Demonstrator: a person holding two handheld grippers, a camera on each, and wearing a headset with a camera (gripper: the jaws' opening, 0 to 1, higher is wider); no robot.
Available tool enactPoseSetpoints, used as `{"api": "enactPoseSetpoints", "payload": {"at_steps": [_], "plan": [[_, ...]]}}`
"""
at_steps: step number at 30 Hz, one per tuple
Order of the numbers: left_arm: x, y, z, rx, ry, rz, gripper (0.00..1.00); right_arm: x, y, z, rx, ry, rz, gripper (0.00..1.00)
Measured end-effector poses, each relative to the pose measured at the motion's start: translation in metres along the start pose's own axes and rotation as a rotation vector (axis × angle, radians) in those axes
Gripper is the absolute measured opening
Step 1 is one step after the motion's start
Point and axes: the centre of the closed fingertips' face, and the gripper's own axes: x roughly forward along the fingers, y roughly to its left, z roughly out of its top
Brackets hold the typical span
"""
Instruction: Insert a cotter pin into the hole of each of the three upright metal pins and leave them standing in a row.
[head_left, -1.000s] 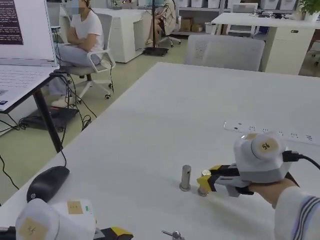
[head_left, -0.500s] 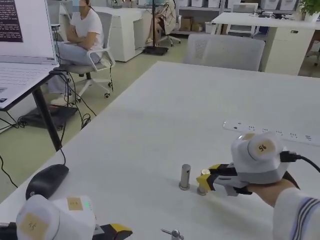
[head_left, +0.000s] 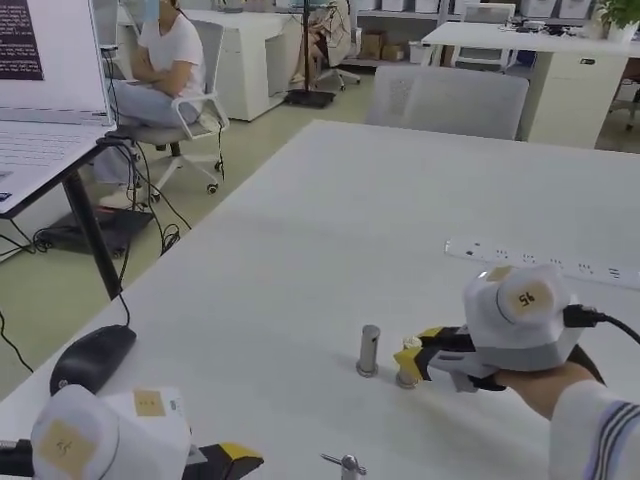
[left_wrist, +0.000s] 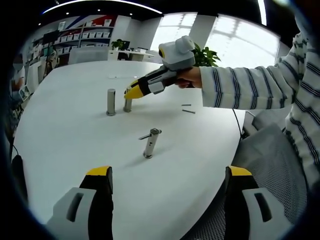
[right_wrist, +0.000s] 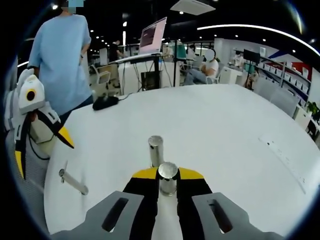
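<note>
Hardly anything has been shifted since a second ago: the right gripper (right_wrist: 168, 178) is kept pinched on an upright pin (right_wrist: 168, 188). Nearest, the left gripper (left_wrist: 169, 175) is held spread and empty. The finished pin (left_wrist: 150, 143) stands just ahead of it, and loose cotter pins (left_wrist: 187, 109) are seen lying flat beyond, on the right gripper's side.

Open-plan office with lab-style storage. Long white worktable (head_left: 330, 230) carries a white power strip (head_left: 545, 262) and a black computer mouse (head_left: 92, 357), with a grey padded office chair (head_left: 447, 100) at its far edge. A person (head_left: 170, 55) sits on a white-framed swivel chair (head_left: 205, 115), with more white desks (head_left: 520, 40) behind. Shelving stacked with bins (left_wrist: 87, 37), green potted plant (left_wrist: 205, 56), screen on a stand (right_wrist: 154, 34), curved ceiling strip light (right_wrist: 250, 29).
</note>
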Motion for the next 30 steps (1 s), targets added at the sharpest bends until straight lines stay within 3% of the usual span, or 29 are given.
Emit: {"api": "enactPoseSetpoints", "payload": {"at_steps": [14,30], "plan": [[0.005,-0.005,0.002,0.012,0.003,-0.013,0.93,-0.029,0.002,0.002,0.02,-0.017,-0.031,0.12],[0.012,-0.009,0.004,0.029,0.01,-0.026,0.93,-0.061,0.023,-0.014,0.034,-0.014,-0.046,0.12]]}}
